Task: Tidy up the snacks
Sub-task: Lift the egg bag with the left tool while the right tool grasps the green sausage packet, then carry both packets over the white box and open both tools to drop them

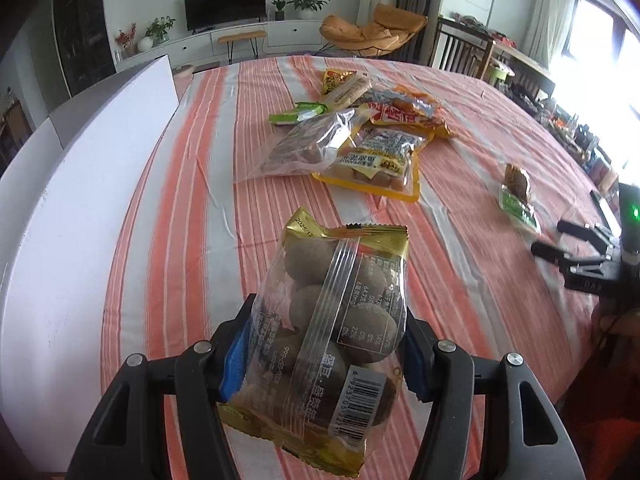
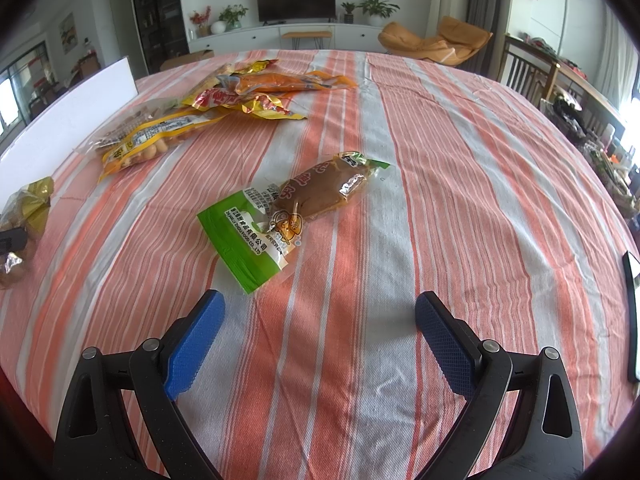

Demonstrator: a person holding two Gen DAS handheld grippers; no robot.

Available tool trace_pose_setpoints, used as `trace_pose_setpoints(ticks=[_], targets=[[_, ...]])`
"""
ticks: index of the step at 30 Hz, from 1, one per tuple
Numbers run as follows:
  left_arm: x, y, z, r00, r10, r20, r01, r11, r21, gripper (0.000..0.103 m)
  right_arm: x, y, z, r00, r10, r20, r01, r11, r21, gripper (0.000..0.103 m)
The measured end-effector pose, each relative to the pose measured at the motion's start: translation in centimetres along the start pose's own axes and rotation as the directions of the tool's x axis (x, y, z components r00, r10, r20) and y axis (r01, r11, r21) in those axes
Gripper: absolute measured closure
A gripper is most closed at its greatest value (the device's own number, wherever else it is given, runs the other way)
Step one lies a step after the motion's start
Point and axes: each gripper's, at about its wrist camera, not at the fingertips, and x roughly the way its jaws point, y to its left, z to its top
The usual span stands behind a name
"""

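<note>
- The white flat-topped box point(image 1: 80, 184) walls off the left edge of the orange-and-white striped tablecloth point(image 2: 460, 184).
- A heap of yellow and clear snack bags point(image 1: 360, 136) fills the far middle.
- The green-edged brown snack pouch point(image 2: 296, 212) lies alone, with open cloth around it and to its right.

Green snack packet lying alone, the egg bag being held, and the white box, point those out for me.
green snack packet point(image 2: 256, 240), right wrist view, on its green end.
egg bag point(image 1: 328, 320), left wrist view, on its clear middle.
white box point(image 1: 80, 200), left wrist view, on its flat side.

Bright window point(image 1: 592, 32), television point(image 2: 296, 0) on white sideboard point(image 2: 280, 36), orange chair point(image 2: 436, 42).
</note>
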Motion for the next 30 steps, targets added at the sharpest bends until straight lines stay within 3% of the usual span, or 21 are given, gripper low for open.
trace_pose_setpoints(ticks=[2,4,8,12,15,18,19,20,26,30], targets=[[-0.4,0.3,0.1,1.0,-0.003,0.01,0.003,1.0,-0.017,0.042,-0.3,-0.2,0.2,0.999,0.026,-0.043,-0.026,1.0,-0.008,0.007],[-0.9,0.5,0.0,1.0,-0.002,0.028,0.002,1.0,-0.028,0.042,-1.5,-1.7,0.1,0.995,0.094,-0.045,-0.091,0.993,0.069,0.007],[-1.7,0.7,-0.5,0.998,-0.02,0.051,0.022,0.999,-0.043,0.042,-3.1,-5.7,0.2,0.979,0.205,0.009,-0.197,0.922,0.334,0.007],[-2.0,0.4,-0.6,0.997,-0.031,0.065,0.034,0.999,-0.041,0.042,-1.5,-4.7,3.0,0.957,0.287,-0.034,-0.25,0.882,0.4,0.007],[-3.0,0.5,-0.3,0.995,-0.044,0.089,0.049,0.997,-0.057,0.042,1.7,-2.5,5.9,0.959,0.263,-0.107,-0.196,0.887,0.419,0.007],[-5.0,1.2,-0.2,0.99,-0.045,0.132,0.055,0.996,-0.072,0.042,4.5,0.2,7.9,0.975,0.142,-0.174,-0.079,0.942,0.325,0.009],[-5.8,1.5,-0.2,0.988,-0.042,0.146,0.053,0.996,-0.075,0.042,4.7,1.1,8.1,0.979,0.098,-0.18,-0.044,0.958,0.282,0.025],[-6.6,2.0,-0.3,0.986,-0.037,0.16,0.051,0.996,-0.08,0.042,4.6,1.7,8.0,0.983,0.065,-0.17,-0.021,0.968,0.249,0.069],[-9.7,5.6,-0.5,0.977,-0.025,0.211,0.056,0.988,-0.143,0.042,2.8,0.0,6.9,0.982,0.148,-0.116,-0.106,0.945,0.31,0.071],[-11.2,7.8,-0.3,0.968,-0.04,0.248,0.092,0.974,-0.205,0.042,0.6,-0.6,7.8,0.977,0.205,-0.065,-0.172,0.927,0.333,0.071]])
